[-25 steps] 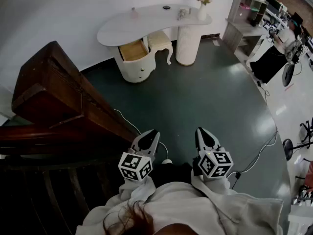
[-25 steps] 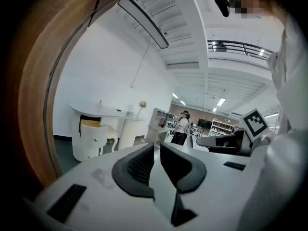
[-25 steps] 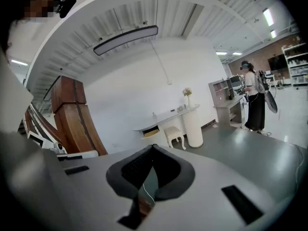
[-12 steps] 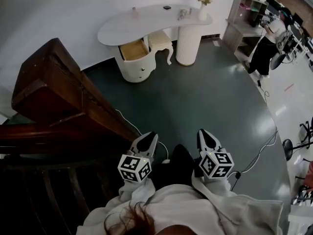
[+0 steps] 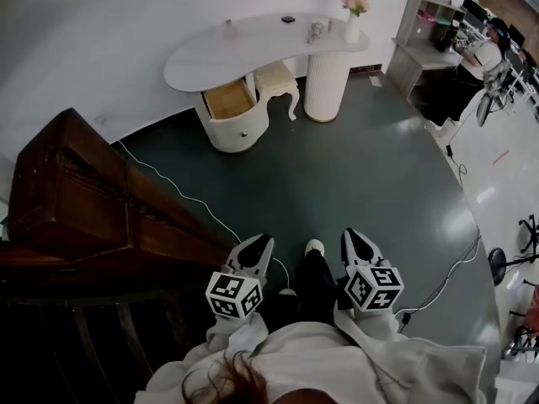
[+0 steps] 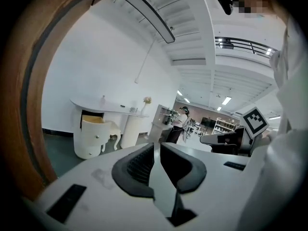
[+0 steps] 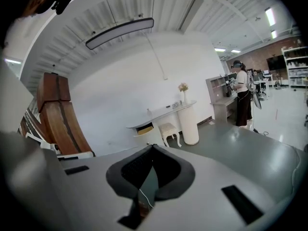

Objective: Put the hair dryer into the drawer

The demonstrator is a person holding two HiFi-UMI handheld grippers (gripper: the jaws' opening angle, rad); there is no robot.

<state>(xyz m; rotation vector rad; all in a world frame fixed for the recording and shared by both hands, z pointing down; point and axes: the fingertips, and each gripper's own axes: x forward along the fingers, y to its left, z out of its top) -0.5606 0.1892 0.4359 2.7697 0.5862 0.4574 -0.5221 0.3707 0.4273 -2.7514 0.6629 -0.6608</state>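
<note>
The left claw (image 5: 259, 244) is closed and empty, held low by the waist, likely just for the approach. The right claw (image 5: 354, 238) beside it is the same. Far ahead, the counter (image 5: 253, 45) has its drawer (image 5: 229, 99) open. The hair dryer is too small to pick out, presumably on the counter.

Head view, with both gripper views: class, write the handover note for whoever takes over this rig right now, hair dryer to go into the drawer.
Left gripper: jaws together, nothing between them, held close to the body.
Right gripper: the same, empty.
Drawer: open, in the white desk across the dark floor.
Hair dryer: not made out; the small items on the desk top are too small to name.
Done: drawer open.
Left: reach the desk, find the dryer, pick it up, put it in.
</note>
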